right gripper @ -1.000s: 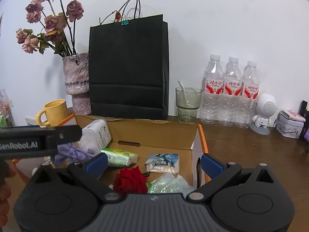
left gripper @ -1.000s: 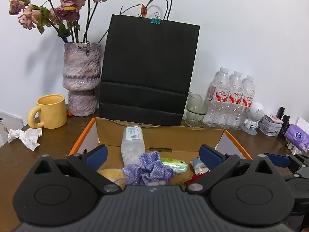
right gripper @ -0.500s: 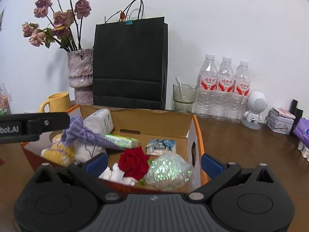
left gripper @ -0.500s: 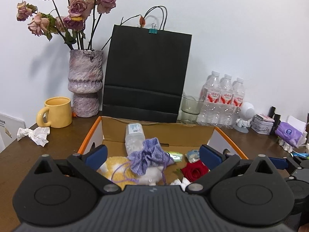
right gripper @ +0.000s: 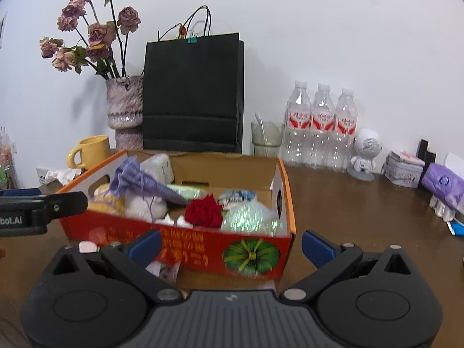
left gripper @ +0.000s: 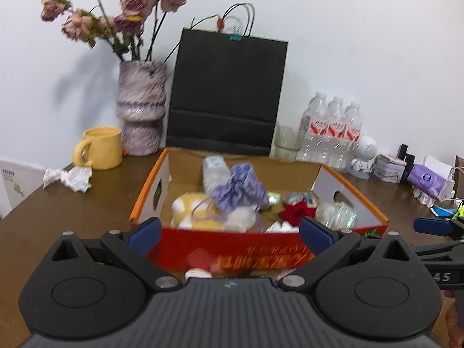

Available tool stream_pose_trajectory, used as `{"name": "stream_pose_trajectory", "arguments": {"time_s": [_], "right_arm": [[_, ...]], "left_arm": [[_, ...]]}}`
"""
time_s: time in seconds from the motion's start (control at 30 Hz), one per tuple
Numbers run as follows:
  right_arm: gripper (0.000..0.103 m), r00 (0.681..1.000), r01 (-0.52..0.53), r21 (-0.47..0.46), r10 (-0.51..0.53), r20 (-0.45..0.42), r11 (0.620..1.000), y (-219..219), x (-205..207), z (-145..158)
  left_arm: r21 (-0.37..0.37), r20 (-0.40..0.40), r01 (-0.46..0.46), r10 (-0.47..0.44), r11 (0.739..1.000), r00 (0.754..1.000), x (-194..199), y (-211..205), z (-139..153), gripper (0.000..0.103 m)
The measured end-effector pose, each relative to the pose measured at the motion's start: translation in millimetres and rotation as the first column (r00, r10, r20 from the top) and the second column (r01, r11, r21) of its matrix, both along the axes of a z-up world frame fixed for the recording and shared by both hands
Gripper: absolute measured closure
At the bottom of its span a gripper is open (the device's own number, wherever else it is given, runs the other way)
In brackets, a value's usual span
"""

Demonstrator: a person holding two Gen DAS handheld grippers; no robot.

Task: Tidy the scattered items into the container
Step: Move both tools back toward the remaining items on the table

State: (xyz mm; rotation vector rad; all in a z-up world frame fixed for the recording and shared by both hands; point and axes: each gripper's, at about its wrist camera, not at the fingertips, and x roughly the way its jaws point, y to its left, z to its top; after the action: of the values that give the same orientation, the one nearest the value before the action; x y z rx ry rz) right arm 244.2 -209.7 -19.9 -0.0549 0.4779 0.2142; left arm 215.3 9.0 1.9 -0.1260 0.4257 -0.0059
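Cardboard box [left gripper: 258, 249] sat mid-tabletop [left gripper: 58, 211], purple pouch [left gripper: 239, 188] inside at 12 o'clock of left gripper [left gripper: 229, 232], jaws apart, empty. Right view: box at 11 o'clock of right gripper [right gripper: 230, 245], jaws apart; red rose [right gripper: 204, 211] inside.

A printed cardboard box [right gripper: 185, 246] with a red outer face, orange rim and raw brown inside sits on a dark, smooth wooden table [right gripper: 362, 211] with a soft sheen. Inside lie a purple knitted cloth pouch [left gripper: 239, 188], a red fabric-looking rose [right gripper: 204, 211] and a crinkled, glittery plastic bag [right gripper: 249, 214]. Behind stand a matt black paper bag [right gripper: 192, 92], a rough, mottled vase [right gripper: 124, 107], a glossy yellow mug [left gripper: 100, 148], 3 clear plastic bottles [right gripper: 320, 127] and a glass [right gripper: 265, 139]. Crumpled white tissue [left gripper: 68, 177] lies by the mug.
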Motion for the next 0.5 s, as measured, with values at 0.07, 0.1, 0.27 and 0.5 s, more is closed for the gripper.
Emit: {"name": "stream_pose_trajectory", "arguments": {"time_s": [0.07,0.1,0.27,0.5], "right_arm": [[0.000,1.000,0.004,0.003,-0.004,-0.017,1.000,-2,-5,-6],[0.000,1.000,0.007,0.005,-0.007,-0.026,1.000,-4,-7,-9],[0.000,0.996,0.026,-0.006,-0.026,-0.082,1.000,-10,-15,-29],[0.000,0.989,0.051,-0.039,-0.056,-0.137,0.998,-13,-14,-50]], "left_arm": [[-0.003,-0.017,-0.006,0.006,1.000,1.000,-3,3,-5,0.000],[-0.005,-0.024,-0.008,0.007,1.000,1.000,-5,5,-8,0.000],[-0.018,-0.056,-0.013,0.012,1.000,0.998,-11,12,-24,0.000],[-0.015,-0.116,-0.008,0.006,1.000,0.993,-12,17,-43,0.000]]}}
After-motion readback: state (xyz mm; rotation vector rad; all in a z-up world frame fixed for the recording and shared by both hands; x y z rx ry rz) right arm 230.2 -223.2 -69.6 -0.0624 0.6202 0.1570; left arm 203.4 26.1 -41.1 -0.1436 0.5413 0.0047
